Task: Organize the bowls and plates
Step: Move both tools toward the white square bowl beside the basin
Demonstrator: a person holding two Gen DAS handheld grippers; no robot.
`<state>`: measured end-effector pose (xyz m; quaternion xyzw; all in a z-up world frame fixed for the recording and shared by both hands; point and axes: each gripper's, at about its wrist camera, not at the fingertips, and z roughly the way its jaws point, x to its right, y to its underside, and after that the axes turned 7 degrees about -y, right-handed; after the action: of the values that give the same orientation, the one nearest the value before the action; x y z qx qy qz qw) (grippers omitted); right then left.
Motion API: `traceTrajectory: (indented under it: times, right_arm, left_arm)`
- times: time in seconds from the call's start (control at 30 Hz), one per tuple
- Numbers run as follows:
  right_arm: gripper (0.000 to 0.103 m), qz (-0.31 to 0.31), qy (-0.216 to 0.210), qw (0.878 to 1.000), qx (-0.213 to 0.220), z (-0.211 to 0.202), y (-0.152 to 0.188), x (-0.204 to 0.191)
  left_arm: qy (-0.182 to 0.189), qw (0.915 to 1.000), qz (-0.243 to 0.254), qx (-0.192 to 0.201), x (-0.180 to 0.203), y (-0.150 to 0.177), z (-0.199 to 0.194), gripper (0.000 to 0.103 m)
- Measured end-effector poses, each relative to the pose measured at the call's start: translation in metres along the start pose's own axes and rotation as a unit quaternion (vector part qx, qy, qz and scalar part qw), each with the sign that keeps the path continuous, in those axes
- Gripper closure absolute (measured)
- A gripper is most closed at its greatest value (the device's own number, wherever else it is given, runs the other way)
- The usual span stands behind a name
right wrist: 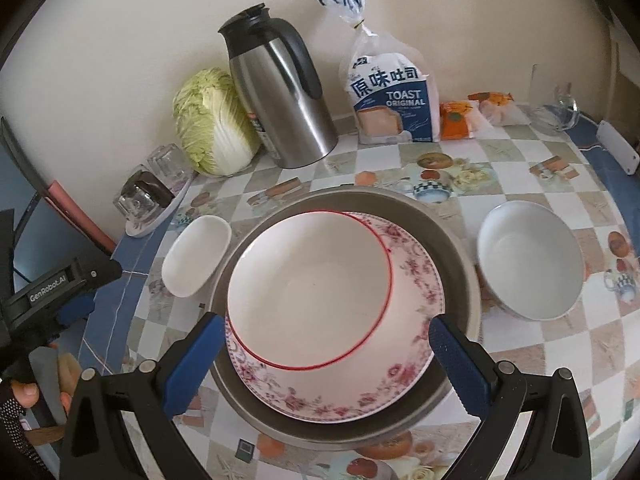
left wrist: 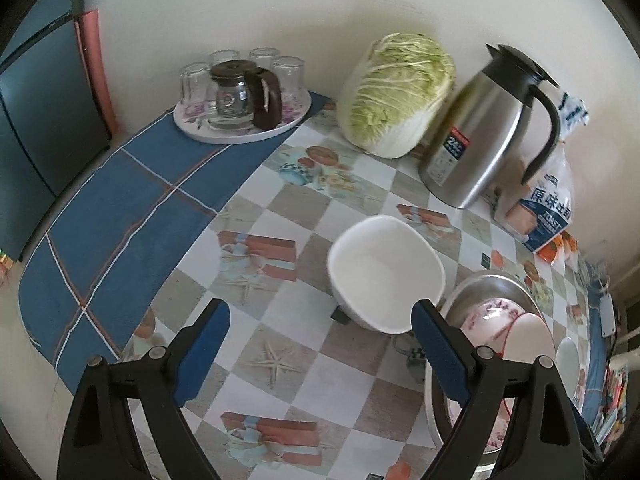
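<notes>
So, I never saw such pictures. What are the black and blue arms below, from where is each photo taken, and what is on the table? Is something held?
They are two hand-held grippers, one in each of a person's hands, each carrying a wide-angle camera that looks along its two fingers. One picture comes from the left gripper, the other from the right gripper. Both are open and hold nothing. On the table a metal basin holds a floral plate with a red-rimmed bowl on top. Beside it stand a square white bowl and a round bowl. Behind are a cabbage, a thermos, toast and a tray of glasses.
</notes>
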<state>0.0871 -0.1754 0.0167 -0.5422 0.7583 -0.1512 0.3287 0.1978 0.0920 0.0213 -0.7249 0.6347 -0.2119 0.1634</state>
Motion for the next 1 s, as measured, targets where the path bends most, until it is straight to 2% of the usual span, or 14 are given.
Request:
traceTrajectory:
  times: [0.17, 0.27, 0.4, 0.5, 0.7, 0.8, 1.0]
  right_arm:
    - [0.0, -0.019, 0.001, 1.0, 0.007, 0.002, -0.004, -0.01]
    - [0.0, -0.013, -0.006, 1.0, 0.007, 0.003, -0.005, -0.01]
    - [0.0, -0.018, 0.01, 1.0, 0.015, 0.002, -0.008, -0.012]
    - [0.0, -0.012, 0.001, 1.0, 0.013, 0.002, -0.01, -0.012]
    - [0.0, -0.024, 0.03, 0.999, 0.012, 0.003, -0.015, -0.021]
    - [0.0, -0.03, 0.06, 0.998, 0.016, 0.002, -0.021, -0.029]
    - [0.0, -0.064, 0.088, 0.994, 0.019, 0.004, -0.034, -0.055]
  left_arm:
    - [0.01, 0.9999, -0.008, -0.005, -0.006, -0.002, 0.003, 0.011]
    - [0.019, 0.9997, -0.009, -0.008, -0.007, -0.004, 0.005, 0.011]
    - [0.024, 0.9996, -0.005, -0.012, -0.005, -0.006, 0.008, 0.011]
    - [0.028, 0.9994, 0.002, -0.019, -0.001, -0.006, 0.013, 0.011]
    - [0.039, 0.999, -0.005, -0.02, -0.002, -0.011, 0.016, 0.011]
    - [0.041, 0.9989, -0.011, -0.021, -0.005, -0.013, 0.018, 0.011]
    - [0.047, 0.9984, -0.017, -0.027, -0.008, -0.017, 0.024, 0.011]
